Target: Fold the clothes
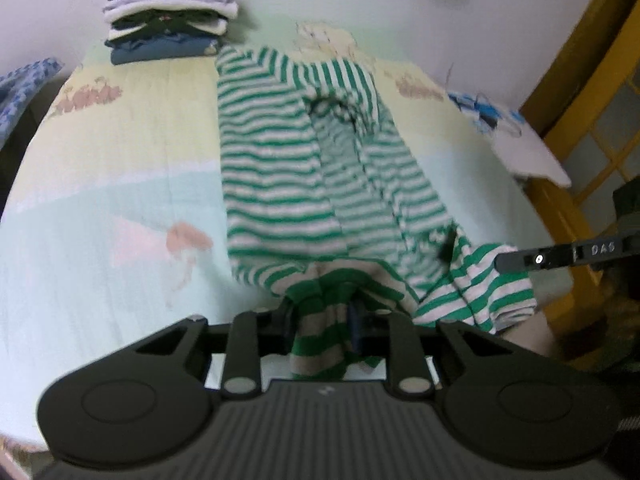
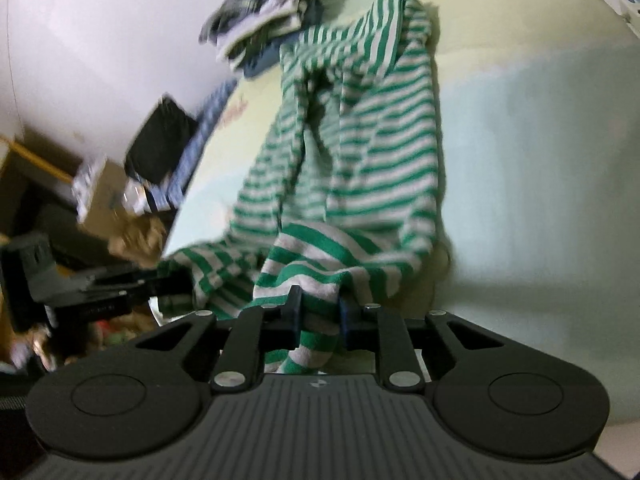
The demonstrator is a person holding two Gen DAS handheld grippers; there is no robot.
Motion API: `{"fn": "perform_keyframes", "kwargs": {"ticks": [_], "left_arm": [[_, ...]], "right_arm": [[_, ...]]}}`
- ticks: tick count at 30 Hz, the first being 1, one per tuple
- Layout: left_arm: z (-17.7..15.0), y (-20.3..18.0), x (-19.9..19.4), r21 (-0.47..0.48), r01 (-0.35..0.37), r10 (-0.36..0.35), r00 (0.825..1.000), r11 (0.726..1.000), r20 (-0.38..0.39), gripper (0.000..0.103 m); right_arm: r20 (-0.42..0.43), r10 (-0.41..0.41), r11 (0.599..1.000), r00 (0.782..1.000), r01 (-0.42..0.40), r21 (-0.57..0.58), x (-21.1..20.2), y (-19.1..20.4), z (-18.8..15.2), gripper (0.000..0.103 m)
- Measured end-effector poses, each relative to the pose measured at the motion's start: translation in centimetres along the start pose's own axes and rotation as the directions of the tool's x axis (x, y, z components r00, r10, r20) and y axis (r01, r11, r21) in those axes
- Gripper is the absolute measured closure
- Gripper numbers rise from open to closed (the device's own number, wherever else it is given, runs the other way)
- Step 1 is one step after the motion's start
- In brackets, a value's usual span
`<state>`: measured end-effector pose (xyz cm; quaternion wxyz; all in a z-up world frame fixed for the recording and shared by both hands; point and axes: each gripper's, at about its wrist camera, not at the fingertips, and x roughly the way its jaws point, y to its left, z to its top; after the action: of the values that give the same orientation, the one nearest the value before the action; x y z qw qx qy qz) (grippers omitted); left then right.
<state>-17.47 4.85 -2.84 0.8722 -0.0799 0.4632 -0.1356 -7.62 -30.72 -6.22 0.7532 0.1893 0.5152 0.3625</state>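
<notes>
We see the green-and-white striped knit garment (image 1: 280, 168) stretching ahead of our fingers across the pastel printed bedsheet (image 1: 100, 200). Our left gripper (image 1: 326, 312) and right gripper (image 2: 320, 308) each pinch its near hem. Beyond sits a stack of folded clothes (image 1: 168, 12).

Your left black two-finger gripper (image 1: 326, 312) has its jaws clamped on a bunched fold of the green-and-white striped knit garment (image 1: 280, 168). Your right black two-finger gripper (image 2: 320, 312) is likewise closed on the garment's near edge, level beside the left.
</notes>
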Motion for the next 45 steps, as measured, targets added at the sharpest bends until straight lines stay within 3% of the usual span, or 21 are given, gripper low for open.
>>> {"fn": "perform_keyframes", "kwargs": {"ticks": [11, 16, 27, 29, 31, 33, 34, 36, 37, 38, 40, 41, 43, 45], "left_arm": [[5.1, 2.2, 5.7, -0.071, -0.053, 0.054, 0.998, 0.996, 0.011, 0.08], [6.8, 3.6, 7.6, -0.144, -0.037, 0.039, 0.999, 0.989, 0.013, 0.08], [10.8, 5.4, 10.4, -0.174, -0.026, 0.033, 0.999, 0.984, 0.037, 0.08], [11.6, 5.8, 11.5, -0.174, -0.018, 0.021, 1.0, 0.985, 0.017, 0.073], [12.4, 7.0, 12.3, -0.224, 0.038, -0.04, 0.999, 0.974, -0.004, 0.068], [13.0, 8.7, 11.8, -0.299, 0.103, -0.1, 0.995, 0.949, 0.024, 0.063], [13.3, 9.1, 11.4, -0.307, 0.106, -0.097, 0.994, 0.946, 0.045, 0.058], [14.0, 9.7, 10.1, -0.279, 0.06, -0.038, 0.996, 0.958, 0.086, 0.056], [14.3, 9.9, 9.5, -0.265, 0.052, -0.027, 0.995, 0.963, 0.095, 0.056], [14.4, 10.2, 8.9, -0.251, 0.057, -0.032, 0.994, 0.966, 0.102, 0.055], [14.2, 10.2, 7.8, -0.192, 0.051, -0.029, 0.993, 0.98, 0.115, 0.044], [13.8, 10.0, 7.4, -0.147, 0.028, -0.01, 0.992, 0.989, 0.122, 0.04], [12.7, 9.5, 6.9, -0.064, -0.01, 0.019, 0.991, 0.998, 0.131, 0.021], [11.9, 9.1, 7.6, -0.027, 0.008, -0.005, 0.994, 1.0, 0.105, 0.018]], "right_arm": [[0.113, -0.054, 0.995, 0.992, 0.043, 0.095, 3.0, -2.4, 4.8, 0.083], [0.154, -0.079, 0.99, 0.985, 0.059, 0.131, 4.1, -3.3, 6.7, 0.082], [0.228, -0.14, 0.978, 0.963, 0.098, 0.183, 6.3, -3.8, 10.8, 0.082], [0.226, -0.16, 0.969, 0.961, 0.109, 0.221, 7.2, -4.6, 11.4, 0.082], [0.22, -0.175, 0.959, 0.96, 0.115, 0.26, 7.9, -5.4, 11.7, 0.078], [0.237, -0.173, 0.95, 0.956, 0.098, 0.297, 7.7, -5.9, 11.8, 0.071], [0.258, -0.17, 0.946, 0.951, 0.084, 0.313, 7.3, -6.0, 11.7, 0.066], [0.33, -0.18, 0.943, 0.927, 0.068, 0.326, 5.7, -6.1, 11.6, 0.047], [0.358, -0.18, 0.944, 0.916, 0.058, 0.324, 4.9, -6.0, 11.5, 0.047], [0.38, -0.175, 0.949, 0.908, 0.052, 0.312, 4.1, -5.8, 11.4, 0.048], [0.382, -0.146, 0.972, 0.913, 0.062, 0.225, 2.9, -4.5, 11.1, 0.052], [0.37, -0.159, 0.983, 0.915, 0.111, 0.147, 2.6, -3.3, 10.8, 0.052], [0.344, -0.211, 0.972, 0.915, 0.232, -0.021, 2.6, -0.9, 9.7, 0.051], [0.306, -0.261, 0.937, 0.915, 0.317, -0.149, 3.7, 0.9, 8.3, 0.051]]}}
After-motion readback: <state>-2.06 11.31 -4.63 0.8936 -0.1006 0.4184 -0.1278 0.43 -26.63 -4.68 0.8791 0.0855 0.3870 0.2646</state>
